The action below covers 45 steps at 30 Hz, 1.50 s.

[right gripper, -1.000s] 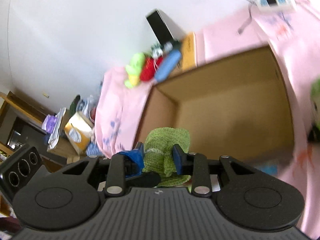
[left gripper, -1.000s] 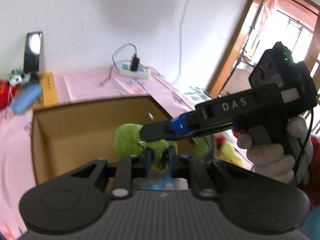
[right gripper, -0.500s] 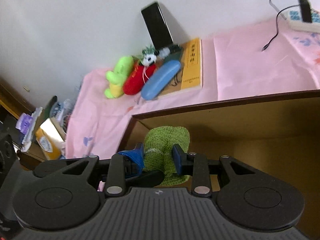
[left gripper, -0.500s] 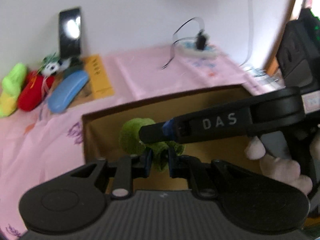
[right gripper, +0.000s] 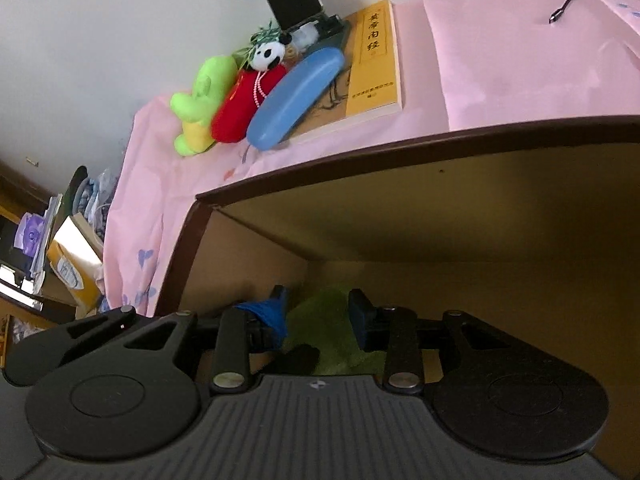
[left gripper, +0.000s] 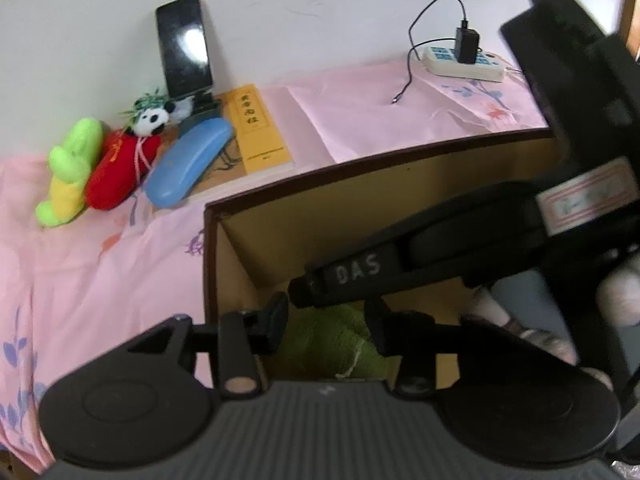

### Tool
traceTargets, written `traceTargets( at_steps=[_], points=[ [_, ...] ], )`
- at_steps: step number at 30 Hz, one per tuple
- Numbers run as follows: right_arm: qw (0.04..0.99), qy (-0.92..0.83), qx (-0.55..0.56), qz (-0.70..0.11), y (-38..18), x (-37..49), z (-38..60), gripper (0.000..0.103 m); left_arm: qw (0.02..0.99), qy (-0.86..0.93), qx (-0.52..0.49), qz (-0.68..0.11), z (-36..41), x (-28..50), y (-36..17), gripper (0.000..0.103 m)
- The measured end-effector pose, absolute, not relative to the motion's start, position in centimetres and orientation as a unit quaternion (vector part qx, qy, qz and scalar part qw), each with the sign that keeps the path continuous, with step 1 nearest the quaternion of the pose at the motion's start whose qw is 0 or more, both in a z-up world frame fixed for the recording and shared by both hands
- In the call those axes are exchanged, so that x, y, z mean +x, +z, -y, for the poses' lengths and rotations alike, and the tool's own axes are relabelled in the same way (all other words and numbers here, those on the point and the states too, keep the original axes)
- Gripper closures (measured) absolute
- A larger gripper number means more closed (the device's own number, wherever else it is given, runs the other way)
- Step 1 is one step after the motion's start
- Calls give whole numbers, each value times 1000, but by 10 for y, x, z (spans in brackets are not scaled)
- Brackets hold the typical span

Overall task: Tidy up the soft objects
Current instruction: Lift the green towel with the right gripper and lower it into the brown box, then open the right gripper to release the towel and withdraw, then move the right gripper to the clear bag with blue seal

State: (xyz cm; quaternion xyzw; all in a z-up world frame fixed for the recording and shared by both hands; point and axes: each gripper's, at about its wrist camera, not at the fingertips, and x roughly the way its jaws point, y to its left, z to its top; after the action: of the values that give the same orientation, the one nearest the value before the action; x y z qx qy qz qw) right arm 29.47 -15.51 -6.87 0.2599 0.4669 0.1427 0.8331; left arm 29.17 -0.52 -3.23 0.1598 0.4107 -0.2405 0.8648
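A green knitted soft toy (left gripper: 328, 340) lies low inside the cardboard box (left gripper: 360, 184), near its left wall. My left gripper (left gripper: 326, 320) straddles it with the jaws opening, and the pads stand off the toy. The right gripper's finger (left gripper: 352, 276) crosses just above the toy in the left wrist view, held by a hand (left gripper: 616, 300). In the right wrist view the toy (right gripper: 324, 320) sits between the fingers of my right gripper (right gripper: 318, 310). These jaws are opening too and no longer pinch it. The toy's lower part is hidden behind both gripper bodies.
Behind the box on the pink cloth (left gripper: 100, 280) lie a lime-green and yellow plush (left gripper: 72, 168), a red plush with a panda head (left gripper: 120, 168), a blue case (left gripper: 188, 168) and a yellow book (left gripper: 256, 128). A phone on a stand (left gripper: 184, 44) and a power strip (left gripper: 464, 60) stand by the wall.
Both grippers have sunk into the box with the green toy. Both pairs of jaws have widened, the left one a lot, and the toy now sits lower between them.
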Motion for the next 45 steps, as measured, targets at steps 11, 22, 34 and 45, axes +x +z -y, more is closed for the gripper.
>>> traceTargets(
  at_steps=[11, 22, 34, 45],
  points=[
    [870, 90, 239, -422, -26, 255, 180, 84, 883, -216, 94, -406, -12, 261, 1, 53],
    [895, 38, 214, -389, 6, 175, 191, 84, 884, -222, 65, -406, -17, 214, 26, 51],
    [892, 9, 185, -413, 10, 104, 186, 84, 883, -194, 94, -418, -8, 167, 27, 48],
    [890, 31, 163, -425, 8, 58, 199, 84, 883, -148, 110, -431, 16, 124, 20, 46]
  ],
)
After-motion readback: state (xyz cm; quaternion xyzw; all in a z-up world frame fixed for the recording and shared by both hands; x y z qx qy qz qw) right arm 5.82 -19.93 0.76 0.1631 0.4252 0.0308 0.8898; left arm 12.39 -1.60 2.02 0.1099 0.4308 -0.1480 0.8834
